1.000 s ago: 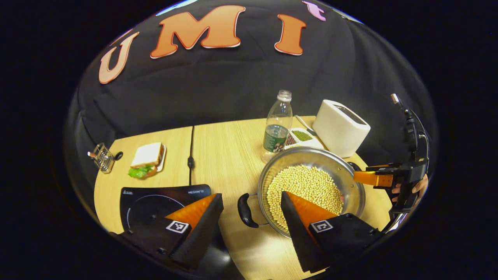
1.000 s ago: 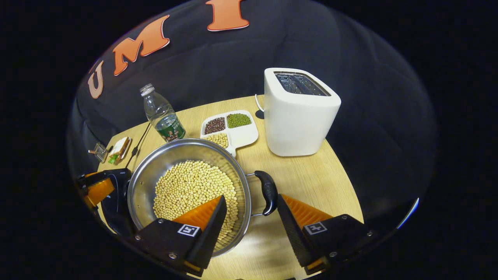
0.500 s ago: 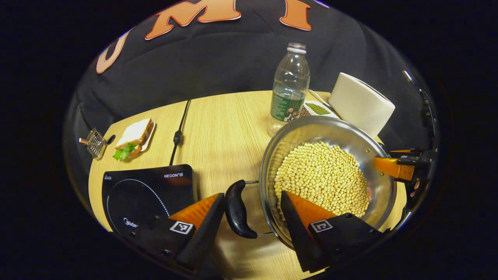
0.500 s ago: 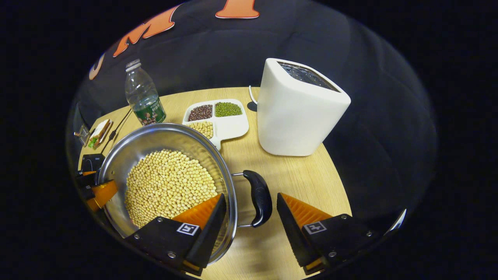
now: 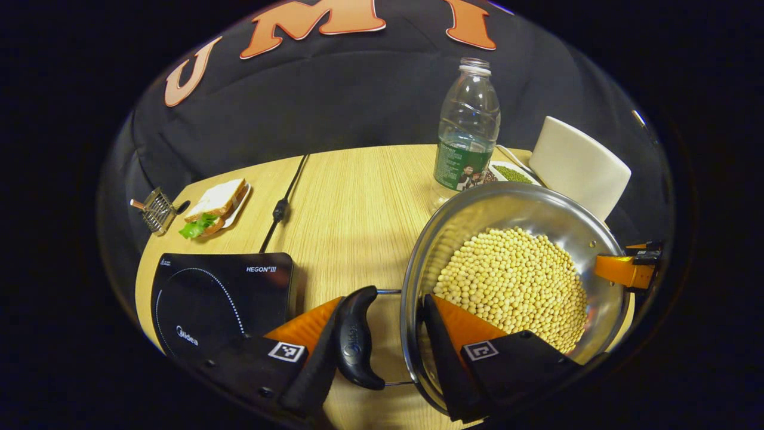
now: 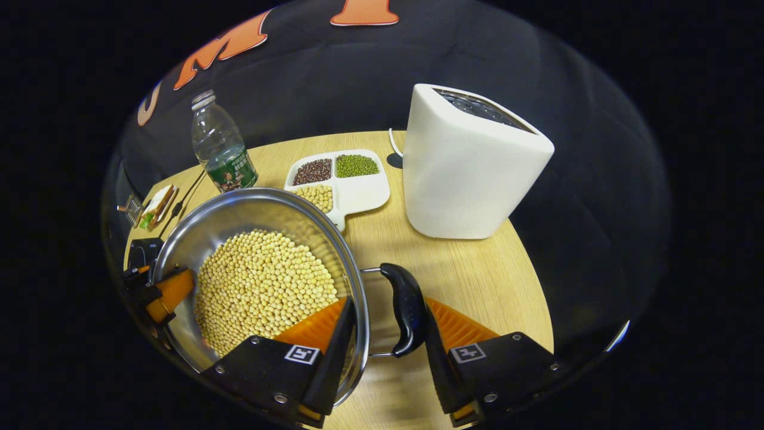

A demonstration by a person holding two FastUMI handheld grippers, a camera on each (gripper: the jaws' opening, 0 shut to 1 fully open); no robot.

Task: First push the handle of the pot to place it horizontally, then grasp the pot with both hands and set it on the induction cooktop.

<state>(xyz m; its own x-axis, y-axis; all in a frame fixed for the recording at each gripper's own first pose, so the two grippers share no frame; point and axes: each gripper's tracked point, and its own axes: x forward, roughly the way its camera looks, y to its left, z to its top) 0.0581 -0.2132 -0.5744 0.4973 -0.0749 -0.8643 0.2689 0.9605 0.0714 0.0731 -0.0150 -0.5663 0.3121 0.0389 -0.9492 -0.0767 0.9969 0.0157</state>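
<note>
Left tongs [image 5: 378, 352] straddle the pot's [image 5: 513, 206] rim at 9 o'clock, narrowed; right tongs [image 6: 387, 352] straddle it at 3 o'clock, narrowed. Full clamping unclear.

Bare table [image 5: 352, 203] lies open between pot [image 5: 513, 209] and cooktop [image 5: 221, 292]; bottle [image 5: 465, 137], bean tray [image 6: 358, 194] and toaster [image 6: 471, 167] crowd the pot's far side.

Staged kitchen booth: black cloth wall [image 5: 334, 113] behind a light wooden table [image 5: 358, 203] bearing a white toaster [image 6: 471, 164] and black induction cooktop [image 5: 221, 298].
</note>
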